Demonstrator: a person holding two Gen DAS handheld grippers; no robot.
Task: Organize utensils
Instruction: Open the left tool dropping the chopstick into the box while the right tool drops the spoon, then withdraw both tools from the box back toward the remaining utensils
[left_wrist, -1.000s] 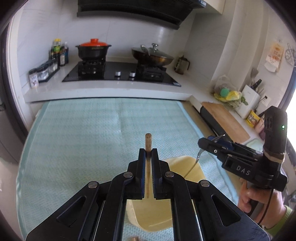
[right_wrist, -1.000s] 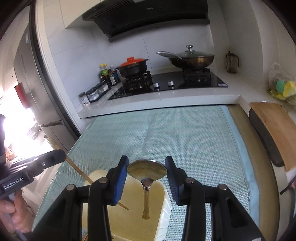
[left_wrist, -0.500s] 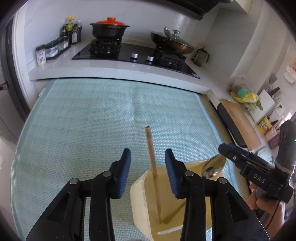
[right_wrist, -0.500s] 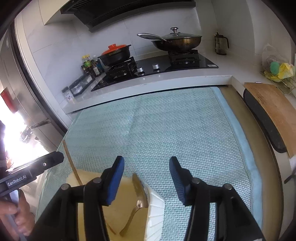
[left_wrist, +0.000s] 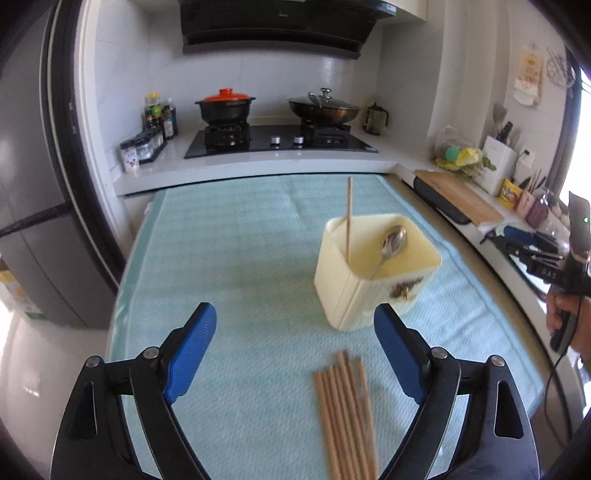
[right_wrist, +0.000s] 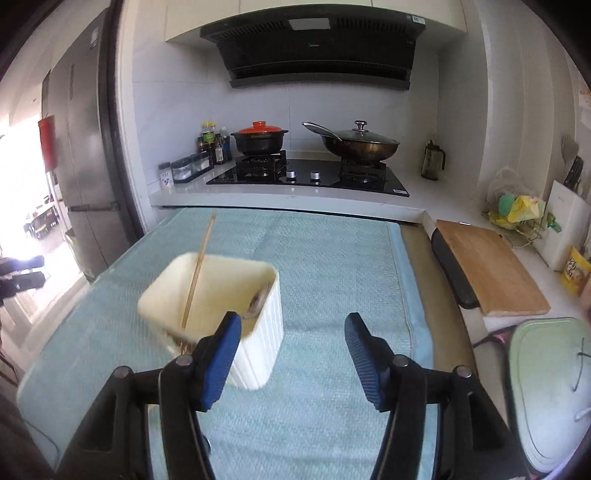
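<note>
black right gripper (left_wrist: 491, 238) marked "das" — fingers opening, empty, left gripper (left_wrist: 295, 349) fingers opening wide — empty

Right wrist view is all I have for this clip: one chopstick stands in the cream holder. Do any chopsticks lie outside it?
Observer: Yes. The left wrist view shows a bundle of chopsticks lying on the green mat, nearer that camera than the holder.
Operator: Is the left gripper holding anything?
Observer: No. The left gripper has its jaws opening and grips nothing. The bundle lies on the mat beneath it.
Operator: What is the blurred thing at the holder's right wall?
Observer: A metal spoon, bowl up, leaning inside the holder.
</note>
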